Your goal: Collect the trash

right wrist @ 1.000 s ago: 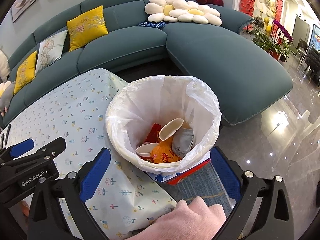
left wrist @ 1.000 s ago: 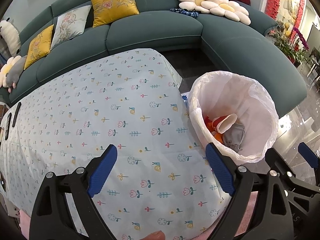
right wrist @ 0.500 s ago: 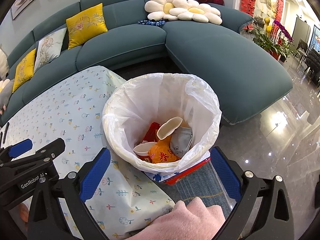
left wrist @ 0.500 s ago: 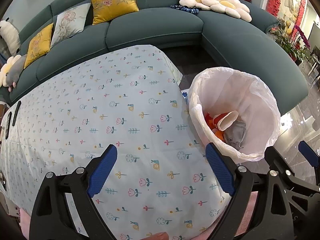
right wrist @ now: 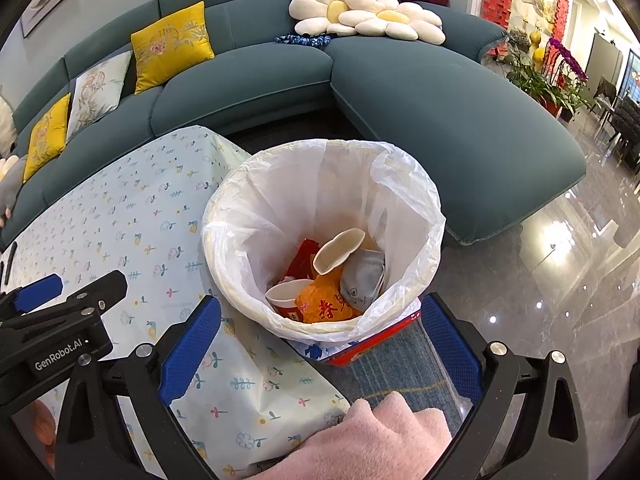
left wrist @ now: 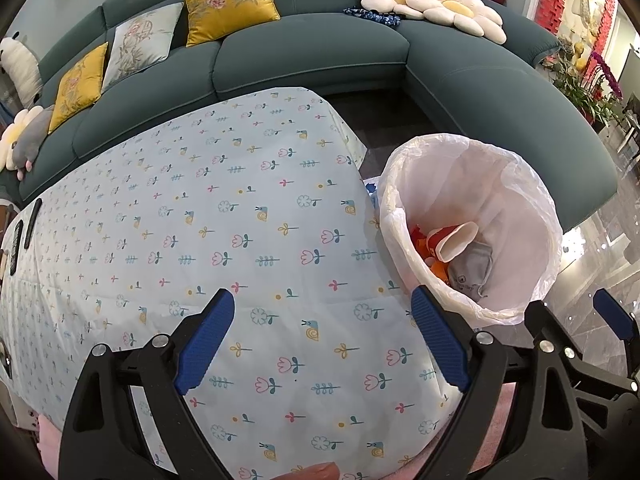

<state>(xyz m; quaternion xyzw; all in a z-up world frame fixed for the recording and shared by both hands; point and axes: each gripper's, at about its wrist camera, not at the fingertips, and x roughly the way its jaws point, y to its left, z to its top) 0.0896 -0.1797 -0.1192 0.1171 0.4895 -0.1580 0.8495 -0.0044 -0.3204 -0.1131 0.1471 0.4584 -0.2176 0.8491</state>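
Observation:
A bin lined with a white plastic bag [right wrist: 404,184] stands on the floor at the table's right end; it also shows in the left wrist view [left wrist: 532,200]. Inside lie paper cups [right wrist: 338,254], a grey face mask [right wrist: 362,280], and orange [right wrist: 324,302] and red wrappers. My left gripper [left wrist: 322,340] is open and empty above the floral tablecloth [left wrist: 200,220]. My right gripper [right wrist: 320,346] is open and empty, just in front of the bin's near rim.
A teal sectional sofa [right wrist: 420,92] with yellow cushions [left wrist: 228,0] and flower pillows curves behind the table and bin. Dark remotes [left wrist: 16,240] lie at the table's far left edge. A glossy floor [right wrist: 560,280] and potted plants are at right. A pink sleeve [right wrist: 380,436] shows below.
Both grippers have drawn back and risen slightly, so table and bin sit a little lower in view. Both stay open and empty.

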